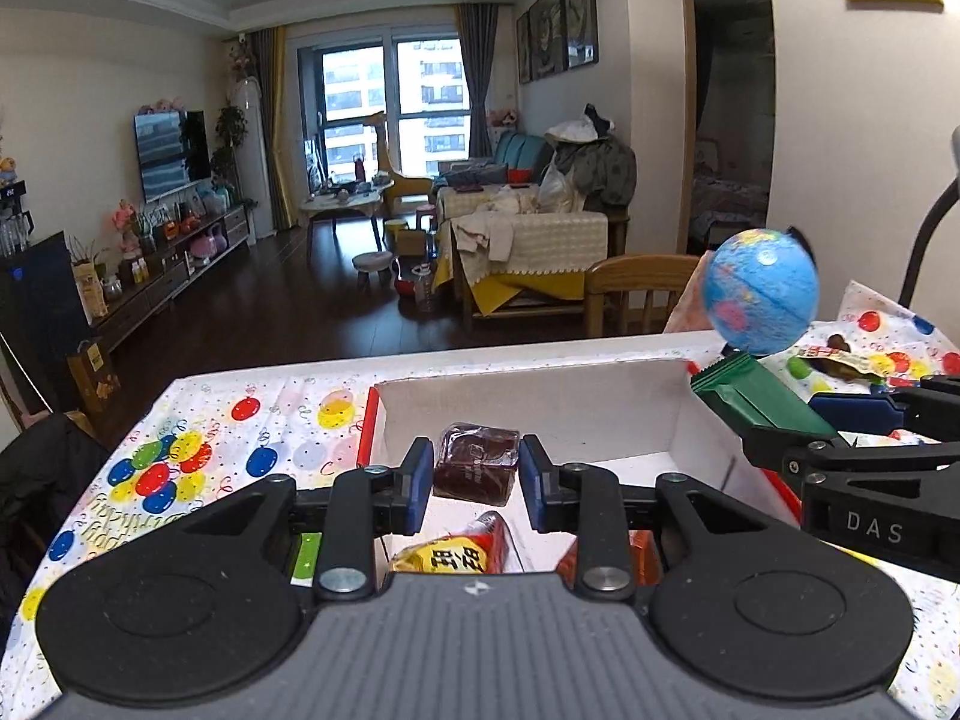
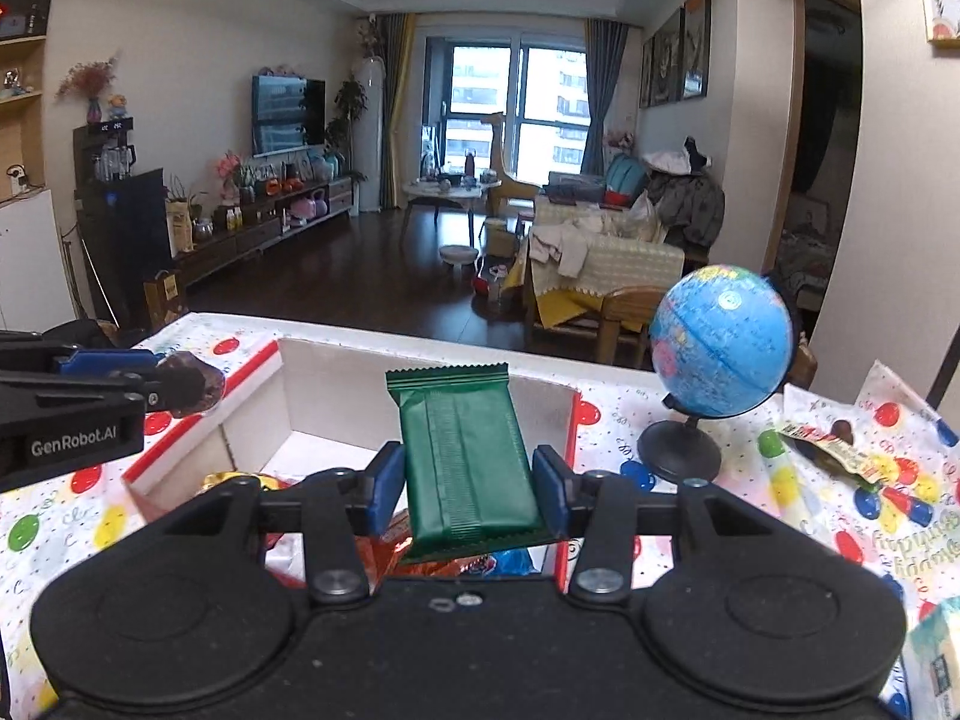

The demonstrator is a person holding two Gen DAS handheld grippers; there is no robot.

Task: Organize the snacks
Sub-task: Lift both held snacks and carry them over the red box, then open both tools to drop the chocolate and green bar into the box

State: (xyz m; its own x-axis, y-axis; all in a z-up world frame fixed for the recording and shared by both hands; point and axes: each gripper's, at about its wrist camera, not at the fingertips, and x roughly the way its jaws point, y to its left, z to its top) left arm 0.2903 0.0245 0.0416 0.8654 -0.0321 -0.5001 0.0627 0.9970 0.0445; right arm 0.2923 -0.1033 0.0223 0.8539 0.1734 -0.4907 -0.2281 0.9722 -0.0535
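Note:
Over the open white box (image 1: 540, 402) with red edges, my left gripper (image 1: 477, 468) is shut on a dark brown snack block (image 1: 477, 462) in clear wrap. The right wrist view shows that gripper (image 2: 159, 381) at the left, holding the brown block (image 2: 195, 384) above the box's left wall (image 2: 252, 402). My right gripper (image 2: 468, 480) is shut on a green foil packet (image 2: 465, 456), held upright above the box (image 2: 336, 384). The left wrist view has the green packet (image 1: 750, 402) and the right gripper (image 1: 840, 420) at the box's right side. Inside the box lie a yellow-and-red packet (image 1: 456, 555) and orange wrappers (image 2: 420, 558).
A small blue globe (image 2: 720, 342) on a black stand sits right of the box on the balloon-print tablecloth (image 1: 240, 438). A loose wrapped snack (image 2: 834, 450) lies further right, and a pale packet (image 2: 936, 660) at the near right. A wooden chair (image 1: 642, 288) stands behind the table.

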